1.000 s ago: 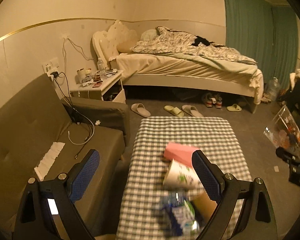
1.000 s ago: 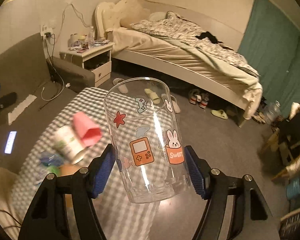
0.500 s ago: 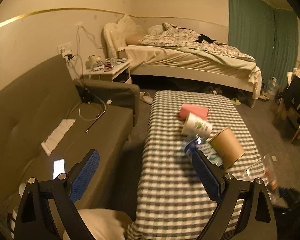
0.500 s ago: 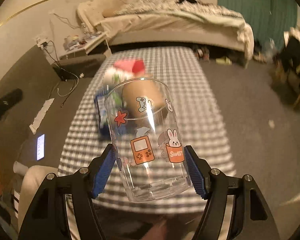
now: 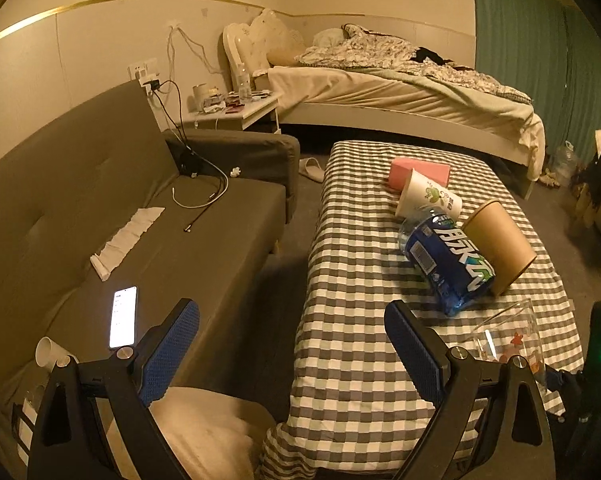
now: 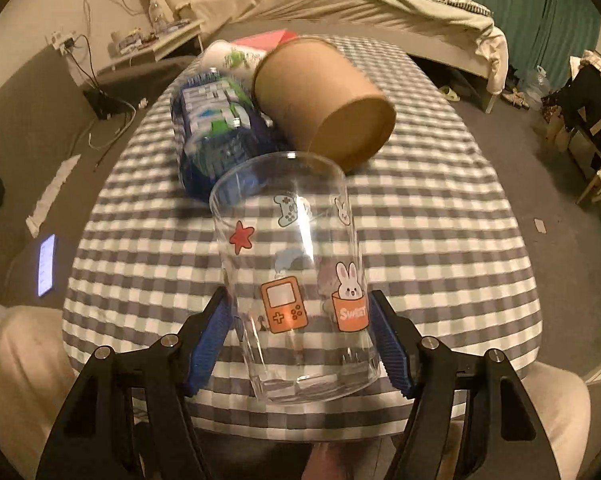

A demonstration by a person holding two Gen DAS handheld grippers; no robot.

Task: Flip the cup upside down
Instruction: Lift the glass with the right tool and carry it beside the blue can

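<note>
In the right wrist view, the right gripper (image 6: 302,340) grasps a clear glass cup (image 6: 296,280) printed with cartoon stickers, its blue pads (image 6: 208,340) pressing the cup's lower sides. The cup fills the lower middle of the frame, its thick base toward the camera and its open rim pointing away, over a table covered in a grey and white checked cloth (image 6: 440,240). Just past the rim, in the upper middle of the frame, a brown paper cup (image 6: 324,100) lies on its side, touching a blue-labelled plastic bottle (image 6: 216,136) to its left. Behind them a white paper cup (image 6: 232,56) and a pink box (image 6: 268,38) show partly.

In the left wrist view, the left gripper (image 5: 292,348) is spread wide with nothing between its fingers, at the bottom of the frame over the gap between the table and a grey sofa (image 5: 100,200). The glass cup (image 5: 508,336) appears at the lower right edge, over the near corner of the checked cloth (image 5: 360,260). A lit phone (image 5: 122,316) lies on the sofa seat at lower left, and a bed (image 5: 400,80) runs across the top of the frame.
</note>
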